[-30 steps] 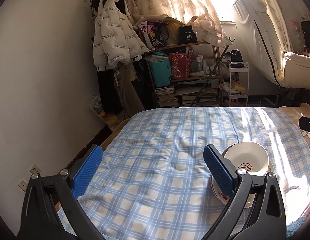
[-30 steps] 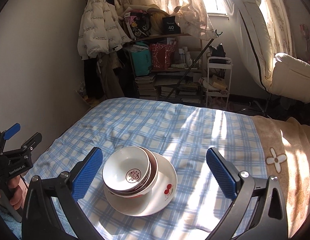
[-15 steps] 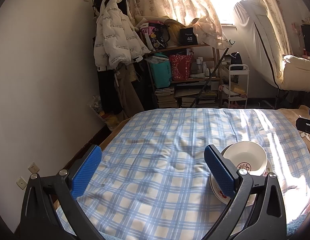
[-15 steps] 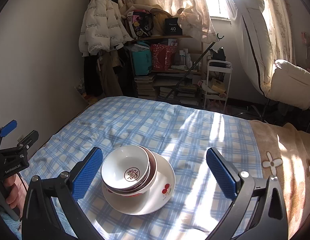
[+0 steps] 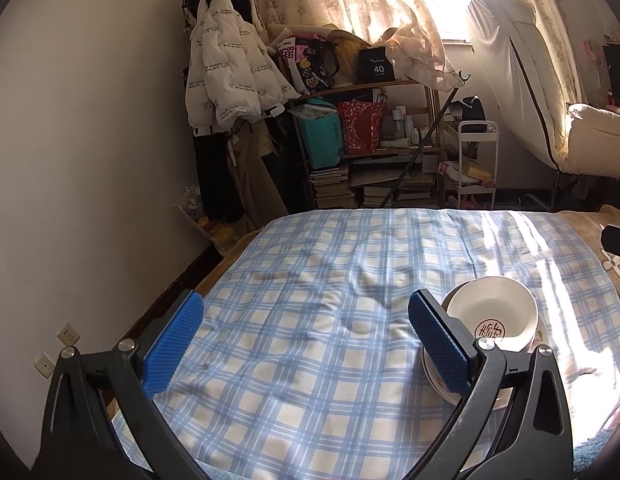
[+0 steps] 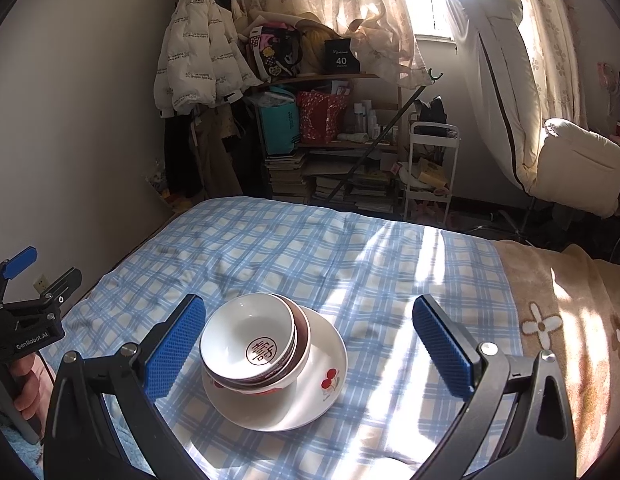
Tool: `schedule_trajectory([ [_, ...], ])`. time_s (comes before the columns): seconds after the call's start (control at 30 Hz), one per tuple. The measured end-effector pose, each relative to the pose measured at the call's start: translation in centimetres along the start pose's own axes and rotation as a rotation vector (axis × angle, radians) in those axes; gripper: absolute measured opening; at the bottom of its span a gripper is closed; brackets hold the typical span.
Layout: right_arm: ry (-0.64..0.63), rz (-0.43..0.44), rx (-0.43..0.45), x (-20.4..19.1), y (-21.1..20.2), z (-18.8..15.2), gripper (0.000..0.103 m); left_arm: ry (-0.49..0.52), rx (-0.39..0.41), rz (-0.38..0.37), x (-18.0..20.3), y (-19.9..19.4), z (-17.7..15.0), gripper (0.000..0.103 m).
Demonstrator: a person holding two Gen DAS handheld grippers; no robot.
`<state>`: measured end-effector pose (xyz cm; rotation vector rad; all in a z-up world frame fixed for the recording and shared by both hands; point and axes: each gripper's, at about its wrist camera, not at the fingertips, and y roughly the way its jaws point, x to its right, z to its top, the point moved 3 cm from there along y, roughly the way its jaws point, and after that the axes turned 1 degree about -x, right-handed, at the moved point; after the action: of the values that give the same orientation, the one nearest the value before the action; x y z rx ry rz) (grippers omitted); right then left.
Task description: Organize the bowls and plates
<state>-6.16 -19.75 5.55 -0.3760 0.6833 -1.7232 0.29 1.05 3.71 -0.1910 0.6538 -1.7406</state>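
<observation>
A stack of bowls (image 6: 254, 344) sits on a white plate with a cherry print (image 6: 310, 396) on the blue checked cloth. The top bowl is white with a red emblem inside; a dark-rimmed bowl is under it. My right gripper (image 6: 310, 352) is open and empty, held above the stack, with its left pad beside the bowls. My left gripper (image 5: 310, 346) is open and empty, left of the stack, whose top bowl (image 5: 491, 314) shows behind its right pad. The left gripper also shows at the far left of the right wrist view (image 6: 26, 292).
The blue checked cloth (image 6: 349, 256) covers a bed, with a tan flowered blanket (image 6: 549, 320) on its right. A cluttered shelf (image 6: 329, 140), hanging white jacket (image 6: 198, 52) and white cart (image 6: 431, 168) stand beyond the bed. A wall runs along the left.
Both grippers have risen and tilted slightly, so the stack sits a little lower in both views. The bowls and plate have not moved.
</observation>
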Motion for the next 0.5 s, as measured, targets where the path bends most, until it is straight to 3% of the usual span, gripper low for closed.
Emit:
schedule_trajectory([
  [0.5,0.005,-0.015,0.003,0.22,-0.27,0.11,0.103,0.007,0.001,0.012,-0.18,0.06,-0.05,0.101],
])
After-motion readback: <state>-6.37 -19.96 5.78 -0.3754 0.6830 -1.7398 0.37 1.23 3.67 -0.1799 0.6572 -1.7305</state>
